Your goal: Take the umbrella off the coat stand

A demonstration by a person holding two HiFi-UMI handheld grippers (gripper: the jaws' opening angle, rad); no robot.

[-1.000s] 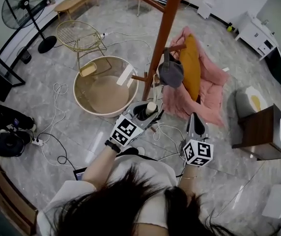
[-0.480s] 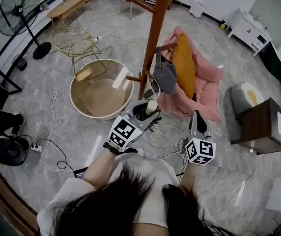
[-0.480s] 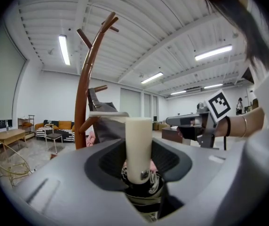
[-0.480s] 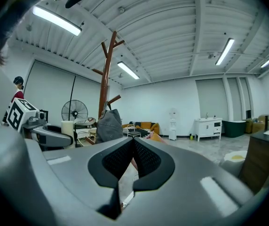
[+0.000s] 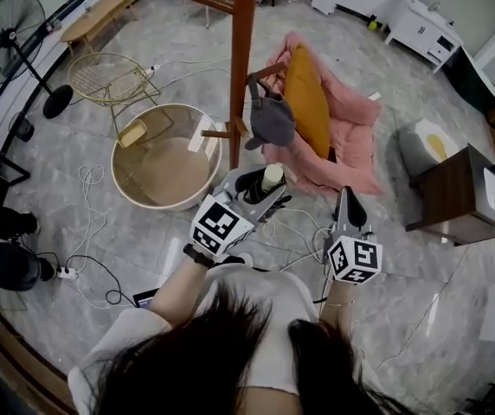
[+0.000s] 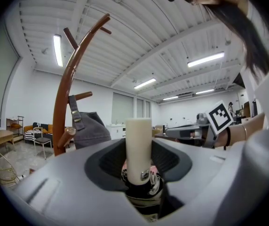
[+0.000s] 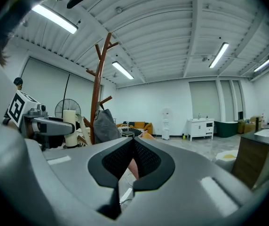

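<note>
Grip of the left gripper (image 5: 260, 190) on the umbrella (image 6: 138, 147): jaws roughly half apart, pressed against either side of the folded black part just under the cream handle. Right gripper (image 7: 133, 145) empty, jaws drawn together, tips touching, nothing between them. Umbrella upright, long axis vertical, cream handle end pointing up, the rest hanging below the jaws and mostly hidden. Held clear of the coat stand (image 5: 241, 59), on the person's side of its pole, near but not touching. Right gripper farther from the coat stand than the left. Grey bag (image 5: 272, 119) hanging from a peg of the coat stand, beyond the umbrella.
</note>
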